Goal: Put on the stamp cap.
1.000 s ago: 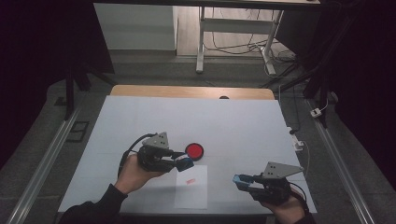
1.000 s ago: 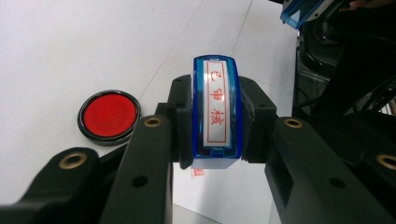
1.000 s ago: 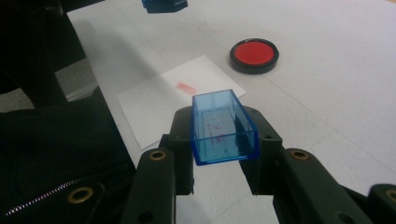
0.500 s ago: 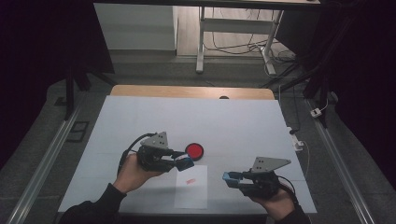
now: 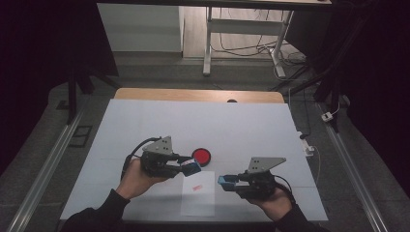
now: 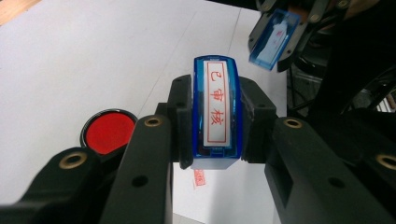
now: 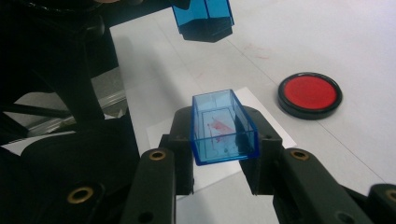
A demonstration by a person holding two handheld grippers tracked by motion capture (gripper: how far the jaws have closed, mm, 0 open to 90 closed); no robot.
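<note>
Left gripper: clamped on blue transparent rectangular stamp.
Right gripper: clamped on blue transparent plastic cap.
Capping: align cap's open mouth squarely with stamp face, then slide on.

Stamp: blue body, white face, red characters. Cap: clear blue, red smears. Ink pad: red, black rim; paper white.
</note>
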